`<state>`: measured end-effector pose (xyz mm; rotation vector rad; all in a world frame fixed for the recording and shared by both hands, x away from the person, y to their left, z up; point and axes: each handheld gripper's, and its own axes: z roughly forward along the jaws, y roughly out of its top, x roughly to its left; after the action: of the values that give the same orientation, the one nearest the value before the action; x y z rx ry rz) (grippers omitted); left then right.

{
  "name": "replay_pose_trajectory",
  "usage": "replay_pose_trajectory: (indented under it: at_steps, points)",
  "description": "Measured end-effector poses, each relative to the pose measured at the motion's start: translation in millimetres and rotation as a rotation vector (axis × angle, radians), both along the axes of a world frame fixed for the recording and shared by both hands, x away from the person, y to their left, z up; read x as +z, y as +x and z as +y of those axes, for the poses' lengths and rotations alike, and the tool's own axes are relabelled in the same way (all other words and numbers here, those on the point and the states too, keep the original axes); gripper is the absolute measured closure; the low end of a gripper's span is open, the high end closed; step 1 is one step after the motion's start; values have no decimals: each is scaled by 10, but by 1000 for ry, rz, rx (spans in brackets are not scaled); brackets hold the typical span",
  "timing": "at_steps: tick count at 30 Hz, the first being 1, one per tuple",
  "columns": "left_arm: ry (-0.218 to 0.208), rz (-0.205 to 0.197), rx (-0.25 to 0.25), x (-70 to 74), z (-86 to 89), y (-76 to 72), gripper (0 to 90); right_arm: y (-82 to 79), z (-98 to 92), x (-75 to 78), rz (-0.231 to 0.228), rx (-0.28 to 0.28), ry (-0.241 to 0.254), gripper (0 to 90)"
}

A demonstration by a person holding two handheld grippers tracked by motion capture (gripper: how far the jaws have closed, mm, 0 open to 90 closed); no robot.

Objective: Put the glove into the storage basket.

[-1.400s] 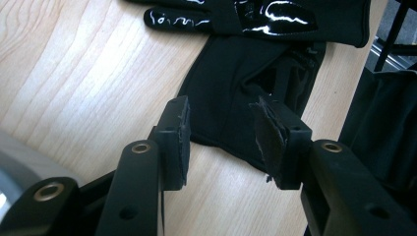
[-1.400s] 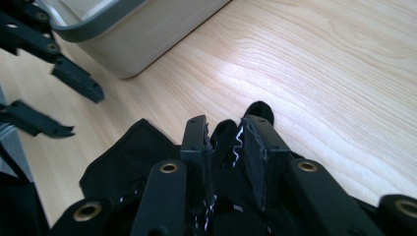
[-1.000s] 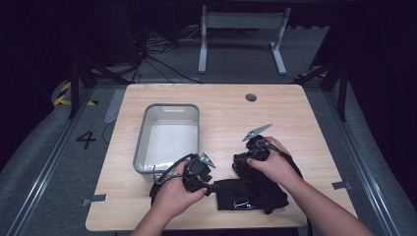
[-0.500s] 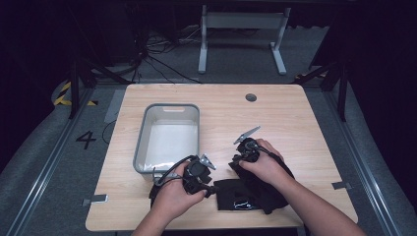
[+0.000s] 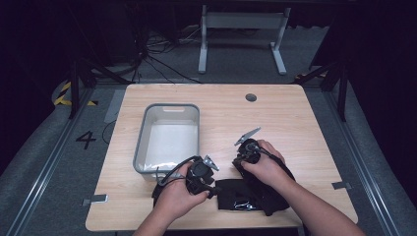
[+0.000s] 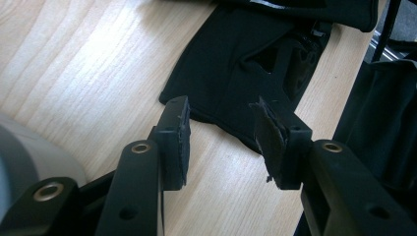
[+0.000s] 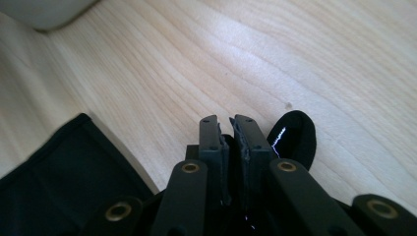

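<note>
So here's where we're at with the black garment (image 5: 255, 194): it's lying crumpled on the worktop (image 5: 295, 123), just off the near-right corner of the grey bin (image 5: 167, 140), not in it. The bin looks empty as far as we can tell, so if the plan is to tidy the cloth up or get it into the bin, most of that is left to do.

Right claw (image 7: 231, 135): its jaws have just been closing, and in the right gripper view they stand almost together with a bit of the black fabric pinched between them, a dark loop of cloth bulging out just beside the jaws. So we'd call that a grip on the garment's edge, on the side of the cloth farthest from the bin.

Left claw (image 6: 223, 140): about half open, with nothing between the jaws. In the left gripper view it points at the garment's nearer hem, bare wood under the jaws, the fabric edge just beyond the tips. It sits right at the bin's near corner.

Our guess: one side grabbed, the other side yet to be taken. After that comes the lifting or folding, none of which has started.
</note>
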<state>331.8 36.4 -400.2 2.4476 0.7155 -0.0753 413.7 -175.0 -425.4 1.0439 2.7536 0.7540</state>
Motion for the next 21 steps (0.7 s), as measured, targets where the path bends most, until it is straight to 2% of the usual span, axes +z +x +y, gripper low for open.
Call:
replay_pose_trajectory:
  at_steps: [5, 8, 14, 21]
  points:
    - [-5, 4, -29, -15, -140, -36, 579, -35, -142, 187, -22, -32, 59, 838]
    - [0, -4, -83, -17, -287, -91, 579, -48, -208, 259, -32, -45, 82, 838]
    - [-13, 12, -201, -47, -679, -223, 578, -55, -313, 309, -50, -71, 120, 837]
    - [-63, 49, -251, -110, -939, -247, 564, -86, -410, 361, -66, -100, 157, 837]
